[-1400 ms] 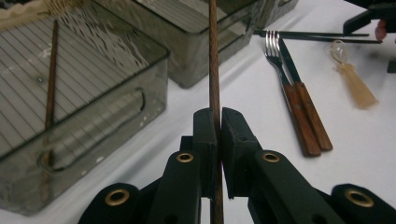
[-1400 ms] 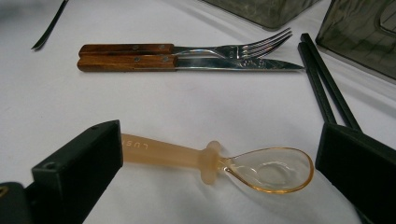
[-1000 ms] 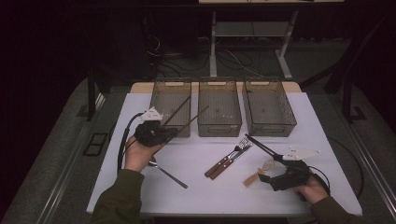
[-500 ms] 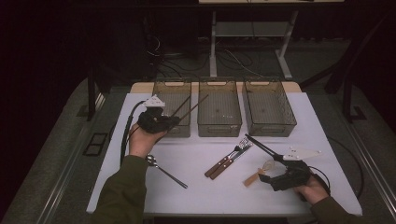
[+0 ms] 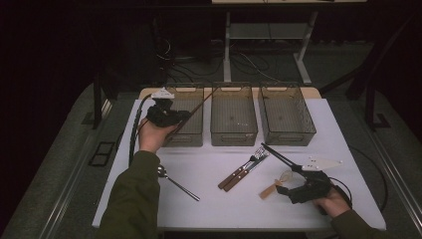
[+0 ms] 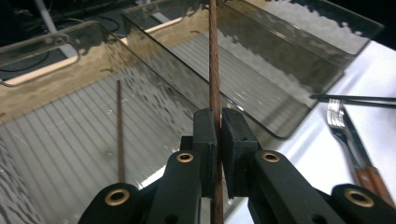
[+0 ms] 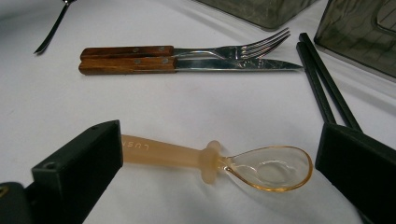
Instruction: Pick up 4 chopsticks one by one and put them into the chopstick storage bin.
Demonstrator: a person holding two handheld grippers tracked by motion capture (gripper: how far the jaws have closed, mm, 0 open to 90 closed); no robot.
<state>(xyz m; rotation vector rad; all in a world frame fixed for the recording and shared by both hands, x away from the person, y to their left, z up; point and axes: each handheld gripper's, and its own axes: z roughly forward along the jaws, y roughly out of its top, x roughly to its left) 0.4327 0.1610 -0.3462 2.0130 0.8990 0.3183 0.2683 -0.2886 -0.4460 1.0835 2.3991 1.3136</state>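
Note:
My left gripper [image 5: 183,115] hovers over the near-left part of the left clear bin [image 5: 195,137], shut on a brown chopstick [image 5: 201,101] that points up and to the right. In the left gripper view the jaws [image 6: 218,116] pinch that chopstick [image 6: 214,65], and a second brown chopstick [image 6: 120,130] lies on the bin floor. My right gripper [image 5: 293,188] rests low at the front right, open. An amber translucent spoon [image 7: 219,161] lies on the cloth between its jaws [image 7: 219,140], untouched.
A wooden-handled fork and knife [image 5: 243,170] lie side by side mid-table. Black chopsticks [image 5: 277,155] lie beside the right gripper. A metal spoon [image 5: 180,186] sits near the left sleeve. The middle bin [image 5: 233,133] and the right bin [image 5: 287,133] stand behind.
The left gripper has carried the brown chopstick away from me and slightly left, over the left bin. The right gripper has stayed put around the amber spoon.

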